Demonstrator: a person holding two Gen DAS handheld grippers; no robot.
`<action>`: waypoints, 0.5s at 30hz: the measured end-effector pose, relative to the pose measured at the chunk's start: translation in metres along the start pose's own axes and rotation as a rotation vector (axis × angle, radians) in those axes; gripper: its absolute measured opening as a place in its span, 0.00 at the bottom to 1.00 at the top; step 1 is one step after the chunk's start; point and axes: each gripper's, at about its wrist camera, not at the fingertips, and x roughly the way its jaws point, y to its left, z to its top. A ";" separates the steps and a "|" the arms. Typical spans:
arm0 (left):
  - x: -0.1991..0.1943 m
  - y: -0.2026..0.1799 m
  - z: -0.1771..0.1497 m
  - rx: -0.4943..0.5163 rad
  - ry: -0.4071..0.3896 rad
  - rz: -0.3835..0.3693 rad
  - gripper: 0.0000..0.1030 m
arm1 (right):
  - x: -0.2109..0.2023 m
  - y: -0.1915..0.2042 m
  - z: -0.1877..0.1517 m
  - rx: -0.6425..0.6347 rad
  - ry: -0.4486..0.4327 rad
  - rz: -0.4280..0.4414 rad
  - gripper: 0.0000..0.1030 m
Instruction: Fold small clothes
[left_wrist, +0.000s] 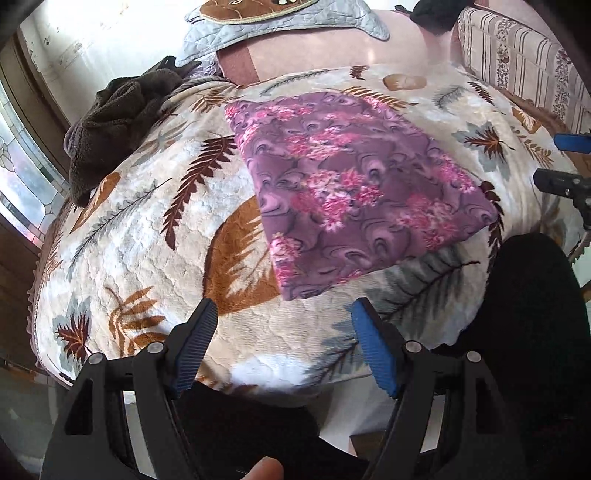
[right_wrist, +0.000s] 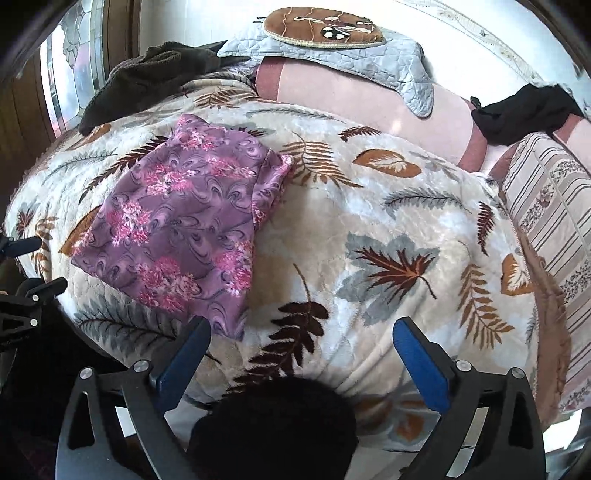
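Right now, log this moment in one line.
purple floral garment: folded on leaf blanket | left gripper: open, empty | right gripper: open, empty

Left wrist view: looks steeply down over its own fingers (left_wrist: 207, 321), purple floral garment (left_wrist: 354, 184) ahead, near. Right wrist view: same tilt, garment (right_wrist: 184, 221) off to its left. Shared: leaf-print blanket (left_wrist: 147, 229), grey quilted pillow (right_wrist: 369, 62)

The folded purple floral garment (left_wrist: 354, 192) looks like thin, smooth, matt cloth. Beneath it, the leaf-patterned blanket (left_wrist: 147, 236) is plush and embossed with a soft sheen. Beyond it, the brown towel (left_wrist: 114, 122) is rough terry. The tongs' pads (left_wrist: 373, 347) are ribbed blue plastic on matt black arms.
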 end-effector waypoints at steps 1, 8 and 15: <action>-0.001 -0.001 0.001 -0.004 0.000 -0.007 0.73 | -0.001 0.000 -0.001 -0.004 -0.002 0.000 0.97; -0.016 -0.014 0.006 -0.038 -0.024 -0.050 0.73 | -0.014 -0.001 -0.009 -0.070 -0.047 -0.026 0.97; -0.025 -0.024 0.004 -0.041 -0.045 -0.076 0.73 | -0.022 -0.007 -0.018 -0.048 -0.069 -0.002 0.97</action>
